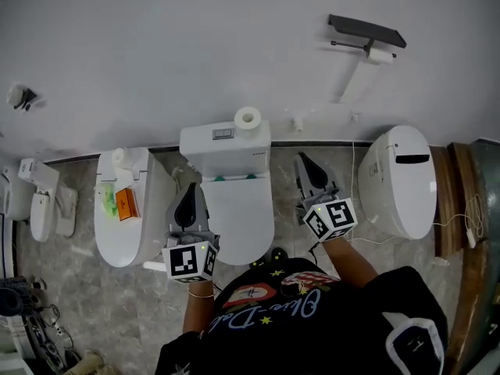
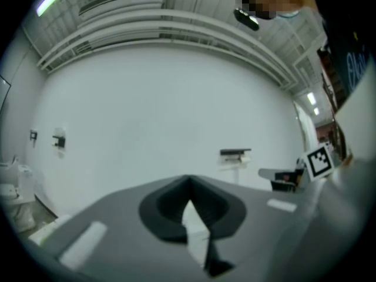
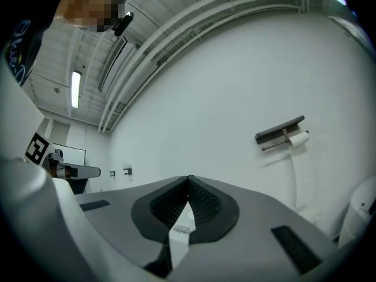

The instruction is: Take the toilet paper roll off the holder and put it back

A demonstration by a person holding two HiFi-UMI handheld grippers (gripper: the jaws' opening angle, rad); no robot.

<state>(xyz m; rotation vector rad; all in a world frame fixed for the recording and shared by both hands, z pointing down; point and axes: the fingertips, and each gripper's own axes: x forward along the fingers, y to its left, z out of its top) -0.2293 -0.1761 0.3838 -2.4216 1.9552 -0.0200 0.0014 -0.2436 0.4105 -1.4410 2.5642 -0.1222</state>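
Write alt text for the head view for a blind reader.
Seen from above, a person holds the left gripper and right gripper, both shut, toward a white wall lined with toilets. A toilet paper roll sits on the holder at upper right; a spare roll stands on the middle tank.

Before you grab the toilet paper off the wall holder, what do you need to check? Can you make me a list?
1. Roll on the holder: ok, it hangs there on the wall.
2. Right tool empty: ok, nothing is in it.
3. Right tool open to grab: not ok, its jaws are shut.
4. Right tool near the roll: not ok, the roll is far off, up and to its right.
5. Left tool out of the way: ok, it is shut, empty and low beside the middle toilet.
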